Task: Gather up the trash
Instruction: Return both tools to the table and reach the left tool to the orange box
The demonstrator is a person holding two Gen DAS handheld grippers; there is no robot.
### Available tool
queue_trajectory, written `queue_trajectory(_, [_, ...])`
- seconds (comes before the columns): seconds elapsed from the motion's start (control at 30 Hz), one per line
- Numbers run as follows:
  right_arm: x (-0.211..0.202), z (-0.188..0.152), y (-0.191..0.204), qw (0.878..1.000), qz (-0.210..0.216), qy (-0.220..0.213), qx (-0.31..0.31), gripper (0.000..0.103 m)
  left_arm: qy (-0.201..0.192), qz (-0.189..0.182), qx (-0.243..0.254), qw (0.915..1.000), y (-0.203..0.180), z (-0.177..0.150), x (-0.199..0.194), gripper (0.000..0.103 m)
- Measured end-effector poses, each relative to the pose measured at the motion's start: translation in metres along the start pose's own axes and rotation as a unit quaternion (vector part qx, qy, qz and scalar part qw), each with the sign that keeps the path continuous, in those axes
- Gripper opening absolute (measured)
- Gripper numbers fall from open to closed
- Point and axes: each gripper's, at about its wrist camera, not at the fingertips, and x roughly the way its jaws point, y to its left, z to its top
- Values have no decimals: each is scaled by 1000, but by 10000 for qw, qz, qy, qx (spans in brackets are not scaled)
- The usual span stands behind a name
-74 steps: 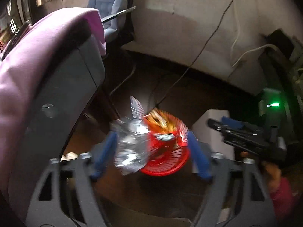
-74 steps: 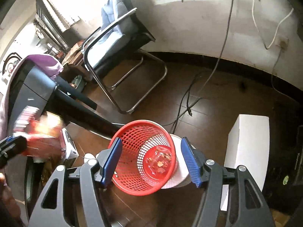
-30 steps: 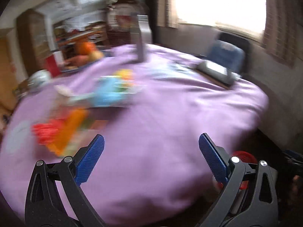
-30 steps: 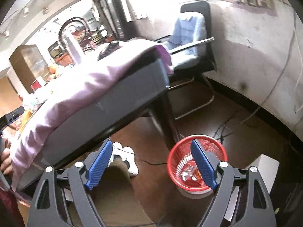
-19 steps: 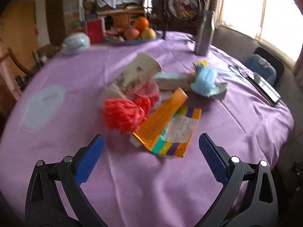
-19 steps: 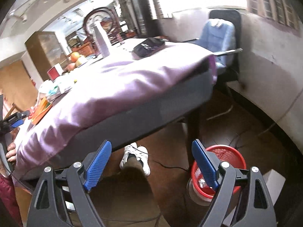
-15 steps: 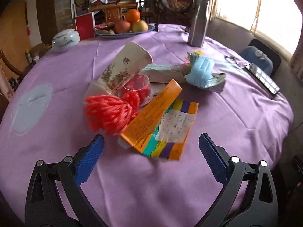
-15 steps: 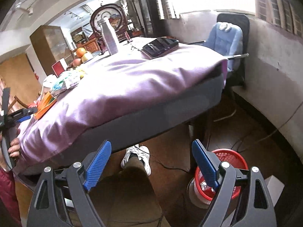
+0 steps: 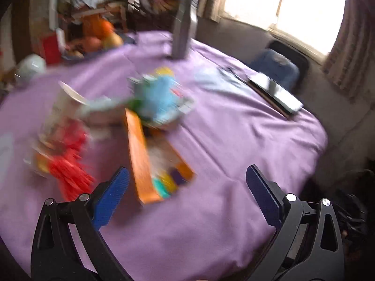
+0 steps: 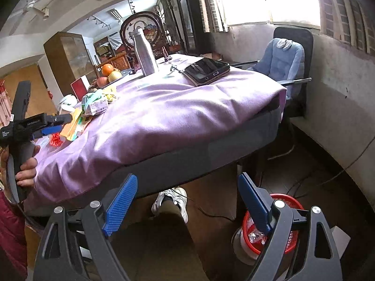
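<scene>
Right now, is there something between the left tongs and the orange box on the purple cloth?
Nothing visible. The left tongs are open and empty above the purple cloth; the orange box lies just beyond the left pad, with only bare cloth between.

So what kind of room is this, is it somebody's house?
Most likely a lived-in home, a dining or living room. A round table under a purple cloth holds a fruit plate and a metal bottle; a wooden cabinet stands behind it, and a red waste basket sits on the floor.

home dining room | purple-clothed table (image 10: 187, 117) | fruit plate (image 10: 110, 72) | wooden cabinet (image 10: 68, 56)
</scene>
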Motion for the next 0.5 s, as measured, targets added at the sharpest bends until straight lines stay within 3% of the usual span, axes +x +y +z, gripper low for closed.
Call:
queue_trajectory(0.13, [4,3,1,9998,155,-38,75,86,221,340,-41,9992,8,10,16,96])
queue_trajectory(0.23, [7,2,5,9999,159,0,-6,86,475,822,-11,9955,4,15,36,96])
queue_trajectory(0.37, [6,2,6,9999,127,6,-53,86,792,1022,22,9916,1,17,62,95])
queue_trajectory(0.47, [5,4,5,9999,152,-25,-27,86,833,788,4,9934,2,18,64,61])
queue_trajectory(0.5, [4,5,6,9998,166,-42,-29,86,830,732,1,9939,4,18,62,55])
